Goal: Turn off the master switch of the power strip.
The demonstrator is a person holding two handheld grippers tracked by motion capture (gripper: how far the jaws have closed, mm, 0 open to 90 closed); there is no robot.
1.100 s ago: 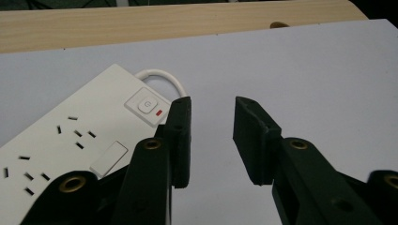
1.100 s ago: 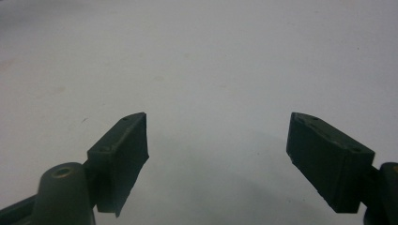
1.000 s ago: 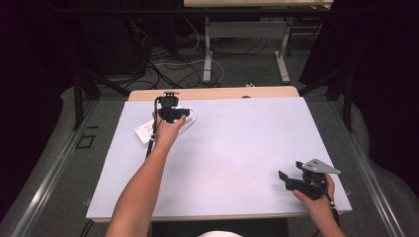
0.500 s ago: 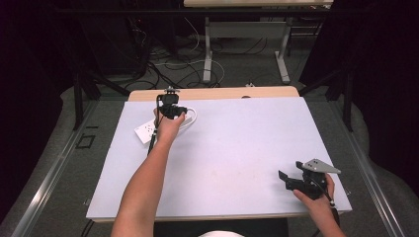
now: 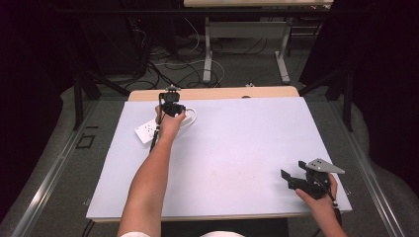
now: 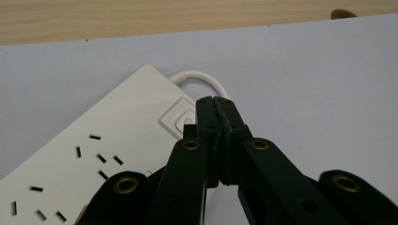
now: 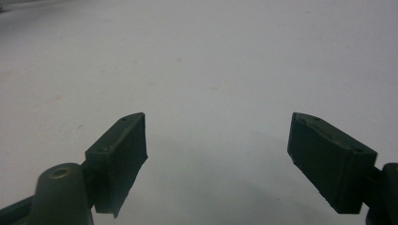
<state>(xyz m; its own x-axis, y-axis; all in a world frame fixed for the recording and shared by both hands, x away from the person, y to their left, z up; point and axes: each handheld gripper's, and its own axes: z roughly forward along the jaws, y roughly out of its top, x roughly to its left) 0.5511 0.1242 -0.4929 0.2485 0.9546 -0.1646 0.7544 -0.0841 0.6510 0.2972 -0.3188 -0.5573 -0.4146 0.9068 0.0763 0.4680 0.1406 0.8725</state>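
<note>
1. We see the left gripper (image 5: 171, 105) near the far left corner of the pale grey table surface (image 5: 237, 148), with the person's left arm stretched far forward. Its jaws are pressed together with nothing between them.

2. In the left gripper view, the closed tips (image 6: 217, 105) sit at the edge of the flat white plastic power strip (image 6: 94, 159), right by the strip's square white switch button (image 6: 177, 117). We cannot tell whether the tips touch the button or hover just above it.

3. The power strip (image 5: 146, 131) lies slanted near the surface's far left corner, its switch end toward the far edge. A looped white cord (image 6: 199, 78) leaves that end and curls beside the gripper.

4. Compared with a second ago, the left gripper has crept slightly toward the far edge, and the arm has extended a little more. The strip itself has not shifted.

5. We judge that the closed tips serve as a poking tool, and that the press of the switch is at hand or under way. The small advance suggests fine positioning over the button.

6. The right gripper (image 5: 296, 178) rests near the near right corner, in the same place as before. Its jaws stand wide apart over bare surface (image 7: 202, 70), holding nothing.
</note>
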